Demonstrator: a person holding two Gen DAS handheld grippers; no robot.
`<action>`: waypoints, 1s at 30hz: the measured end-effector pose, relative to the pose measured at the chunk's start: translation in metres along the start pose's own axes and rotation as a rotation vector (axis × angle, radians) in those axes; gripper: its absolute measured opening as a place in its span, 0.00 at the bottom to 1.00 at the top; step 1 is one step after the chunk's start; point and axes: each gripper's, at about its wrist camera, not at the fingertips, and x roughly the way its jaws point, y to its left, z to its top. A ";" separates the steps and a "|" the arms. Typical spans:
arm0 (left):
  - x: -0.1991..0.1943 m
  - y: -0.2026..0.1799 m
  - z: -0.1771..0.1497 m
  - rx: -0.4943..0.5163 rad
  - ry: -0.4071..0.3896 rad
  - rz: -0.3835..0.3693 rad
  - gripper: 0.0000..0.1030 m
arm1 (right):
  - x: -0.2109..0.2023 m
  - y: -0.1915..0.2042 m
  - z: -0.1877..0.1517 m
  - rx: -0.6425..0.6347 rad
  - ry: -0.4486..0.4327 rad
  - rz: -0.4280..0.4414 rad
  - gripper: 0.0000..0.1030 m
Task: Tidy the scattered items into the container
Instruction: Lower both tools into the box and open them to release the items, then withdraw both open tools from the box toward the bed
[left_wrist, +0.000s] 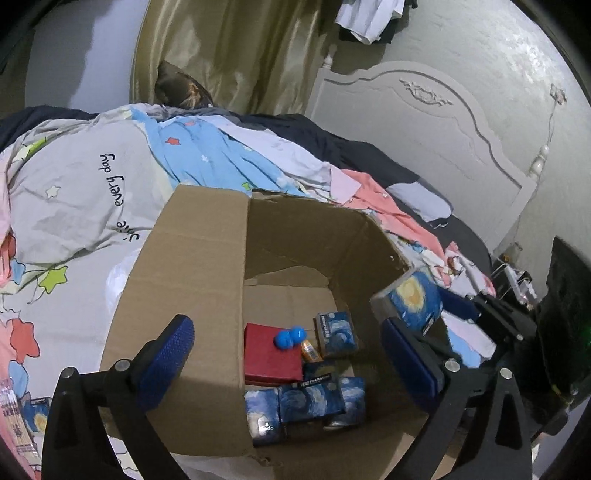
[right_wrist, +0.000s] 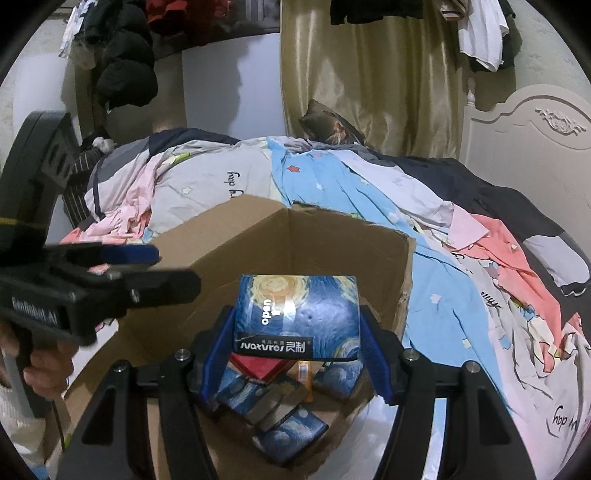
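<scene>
An open cardboard box (left_wrist: 207, 258) (right_wrist: 258, 225) stands on the bed. Inside lie a red box (left_wrist: 271, 354), a blue double-ball toy (left_wrist: 290, 336), a small orange bottle (left_wrist: 309, 350) and several starry-night tissue packs (left_wrist: 312, 402). My left gripper (left_wrist: 288, 343) (right_wrist: 147, 269) hangs over the box's left wall, open wide, with nothing between its blue pads. My right gripper (right_wrist: 297, 325) is shut on another starry tissue pack (right_wrist: 297, 314) (left_wrist: 415, 297), held level above the box's right rim.
Rumpled star-print bedding (left_wrist: 81, 192) and pink and blue clothes (right_wrist: 480, 258) surround the box. Another starry pack (left_wrist: 37, 413) and a clear packet lie at the lower left. A white headboard (left_wrist: 424, 122) and a gold curtain (right_wrist: 369, 74) stand behind. A hand (right_wrist: 48, 369) grips the left tool.
</scene>
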 end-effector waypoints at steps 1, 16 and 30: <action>-0.001 -0.001 -0.001 0.007 -0.003 0.004 1.00 | 0.001 0.000 0.001 0.000 -0.001 -0.005 0.59; -0.016 -0.011 -0.013 0.060 0.004 0.023 1.00 | -0.010 0.000 0.006 0.023 -0.018 -0.043 0.76; -0.050 -0.006 -0.044 0.057 -0.028 0.043 1.00 | -0.040 0.019 -0.015 0.070 -0.041 0.029 0.76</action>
